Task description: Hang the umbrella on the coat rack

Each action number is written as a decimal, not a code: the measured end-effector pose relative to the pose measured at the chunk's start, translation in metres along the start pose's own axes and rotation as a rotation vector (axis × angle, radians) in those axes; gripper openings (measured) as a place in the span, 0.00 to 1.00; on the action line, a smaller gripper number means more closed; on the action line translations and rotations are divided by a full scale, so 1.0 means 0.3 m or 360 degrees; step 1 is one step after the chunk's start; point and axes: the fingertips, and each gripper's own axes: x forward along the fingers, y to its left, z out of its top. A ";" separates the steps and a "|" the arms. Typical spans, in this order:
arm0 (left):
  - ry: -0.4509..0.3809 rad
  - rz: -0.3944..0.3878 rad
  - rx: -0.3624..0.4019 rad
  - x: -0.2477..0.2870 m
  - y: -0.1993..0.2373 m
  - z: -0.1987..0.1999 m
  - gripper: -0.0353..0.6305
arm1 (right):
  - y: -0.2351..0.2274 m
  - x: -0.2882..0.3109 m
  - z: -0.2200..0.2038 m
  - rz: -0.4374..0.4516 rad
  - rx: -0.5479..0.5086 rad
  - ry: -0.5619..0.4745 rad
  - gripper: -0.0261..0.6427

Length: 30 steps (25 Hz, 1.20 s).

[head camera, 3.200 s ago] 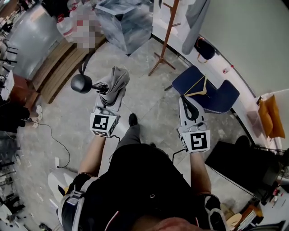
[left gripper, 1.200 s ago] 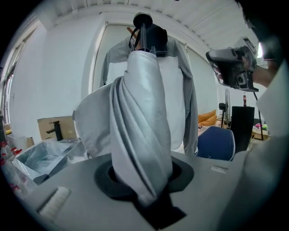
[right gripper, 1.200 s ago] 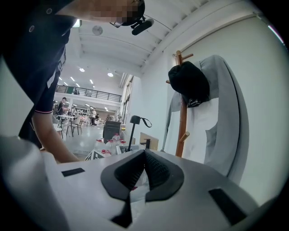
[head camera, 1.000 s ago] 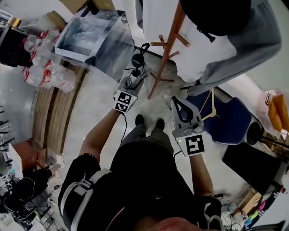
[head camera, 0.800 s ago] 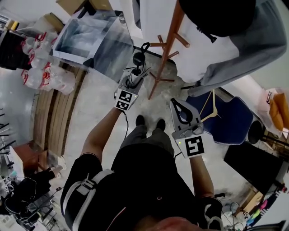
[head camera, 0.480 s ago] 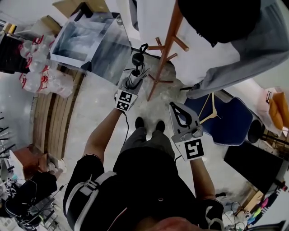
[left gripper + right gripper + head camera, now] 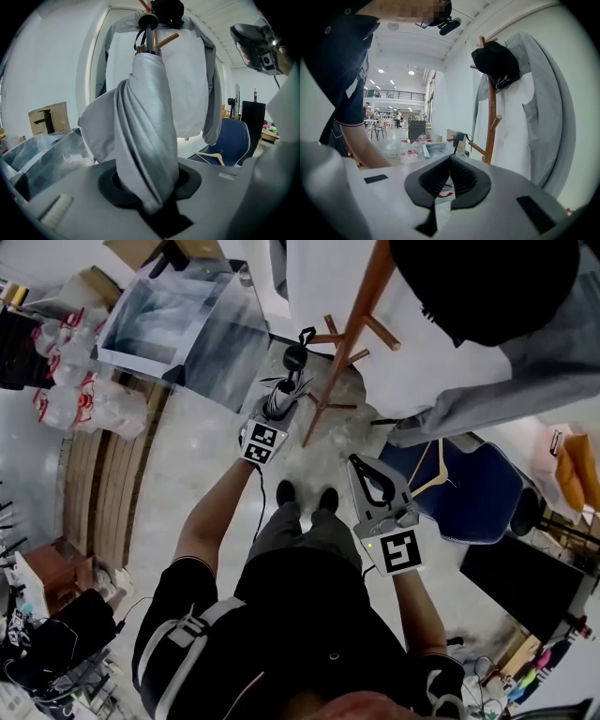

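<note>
Umbrella raised to the coat rack, hooking not confirmed

My left gripper (image 7: 273, 412) is clamped on the folded grey umbrella (image 7: 146, 126), which stands upright with its black handle (image 7: 295, 357) close against the pegs of the wooden coat rack (image 7: 349, 329). The strap (image 7: 304, 335) appears to sit by a peg, but I cannot tell whether it is over it. My right gripper (image 7: 367, 474) has its jaws together with nothing between them, to the right of the umbrella. A grey coat (image 7: 543, 108) and a black cap (image 7: 496, 61) hang on the rack, and a blue chair (image 7: 478, 493) stands near its foot
</note>
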 end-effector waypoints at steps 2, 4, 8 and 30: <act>0.0011 -0.0008 -0.0003 0.011 0.000 -0.012 0.24 | 0.002 0.000 -0.005 0.0001 0.0002 0.0004 0.04; 0.0025 -0.0016 -0.0010 0.023 0.000 -0.029 0.24 | 0.001 0.001 -0.014 -0.0001 0.0009 0.0024 0.04; 0.0053 -0.0045 -0.0019 0.045 -0.013 -0.067 0.24 | -0.011 0.005 -0.026 -0.0006 0.0014 0.0034 0.04; 0.0170 -0.0188 0.0034 0.007 -0.049 -0.162 0.24 | 0.008 0.052 -0.068 0.0034 0.0053 0.0097 0.04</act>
